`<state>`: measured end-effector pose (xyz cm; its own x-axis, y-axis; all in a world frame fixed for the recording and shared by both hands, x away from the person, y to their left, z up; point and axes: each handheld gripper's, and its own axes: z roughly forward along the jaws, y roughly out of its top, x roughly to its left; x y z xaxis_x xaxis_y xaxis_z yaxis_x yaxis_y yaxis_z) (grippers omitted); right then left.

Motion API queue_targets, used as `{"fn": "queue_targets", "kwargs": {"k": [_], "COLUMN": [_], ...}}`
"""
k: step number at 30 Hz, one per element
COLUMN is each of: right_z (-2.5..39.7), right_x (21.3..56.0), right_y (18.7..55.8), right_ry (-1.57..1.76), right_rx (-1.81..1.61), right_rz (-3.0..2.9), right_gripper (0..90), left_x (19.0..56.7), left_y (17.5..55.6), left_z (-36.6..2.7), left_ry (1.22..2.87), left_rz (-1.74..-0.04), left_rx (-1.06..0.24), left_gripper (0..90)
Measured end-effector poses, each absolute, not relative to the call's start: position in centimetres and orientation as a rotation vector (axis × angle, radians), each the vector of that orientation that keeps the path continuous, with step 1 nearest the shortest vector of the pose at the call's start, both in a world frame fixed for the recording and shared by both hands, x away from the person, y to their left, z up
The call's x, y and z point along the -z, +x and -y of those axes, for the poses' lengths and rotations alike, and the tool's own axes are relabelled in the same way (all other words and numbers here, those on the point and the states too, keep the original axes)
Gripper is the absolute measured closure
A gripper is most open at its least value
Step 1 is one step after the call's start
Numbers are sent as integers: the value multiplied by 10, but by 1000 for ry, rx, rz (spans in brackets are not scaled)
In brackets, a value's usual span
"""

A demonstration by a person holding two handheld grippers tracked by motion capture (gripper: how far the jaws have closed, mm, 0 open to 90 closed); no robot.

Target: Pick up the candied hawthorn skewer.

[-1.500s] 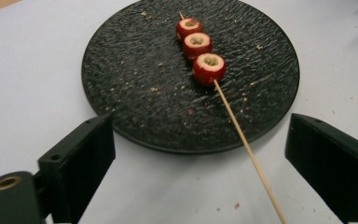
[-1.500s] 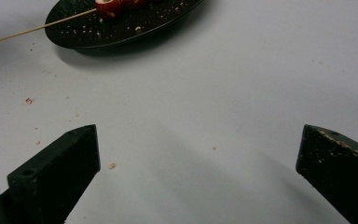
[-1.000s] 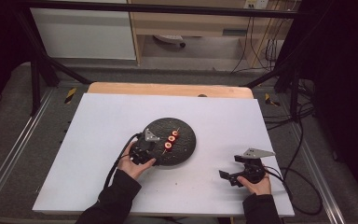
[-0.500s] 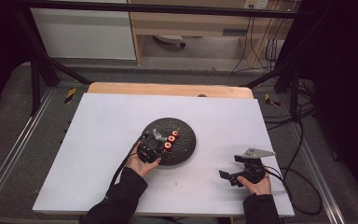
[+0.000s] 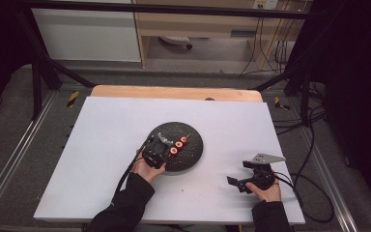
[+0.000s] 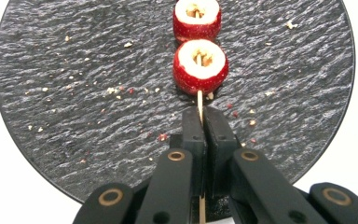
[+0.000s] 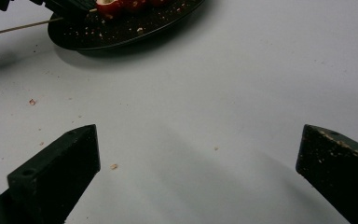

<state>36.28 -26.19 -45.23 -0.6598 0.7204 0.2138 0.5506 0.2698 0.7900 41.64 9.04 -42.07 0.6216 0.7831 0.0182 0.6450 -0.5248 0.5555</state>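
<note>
Pinching the thin wooden skewer between pressed-together jaws, your left gripper sits at the slate plate's 6 o'clock, two red fruit slices threaded toward 12, while your right gripper rests spread wide on the white table.

a lab or test room set up for recording, not a home. the white bench stands inside a black metal frame, with rails along the floor on both sides. cables hang and trail at the right. hazard tape marks the grey floor. plain cabinets line the back wall.
</note>
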Motion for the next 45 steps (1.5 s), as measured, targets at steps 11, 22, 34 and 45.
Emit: {"fn": "queue_targets", "kwargs": {"k": [11,22,34,45], "right_z": [262,261,258,245], "right_x": [452,453,452,450], "right_y": [363,362,362,362], "right_ry": [1190,1202,1209,1195], "right_rx": [-1341,-1339,-1351,-1349], "right_rz": [-2348,-2342,-2336,-2340], "right_gripper": [5,5,5,4], "left_x": [417,406,407,412], "left_y": [408,389,364,347], "left_z": [-102,-133,-165,-186], "left_ry": [2251,2113,1998,1938], "left_rz": [-1075,-1008,-933,-895], "left_rx": [-393,-403,-408,-397], "left_gripper": [882,881,881,881]}}
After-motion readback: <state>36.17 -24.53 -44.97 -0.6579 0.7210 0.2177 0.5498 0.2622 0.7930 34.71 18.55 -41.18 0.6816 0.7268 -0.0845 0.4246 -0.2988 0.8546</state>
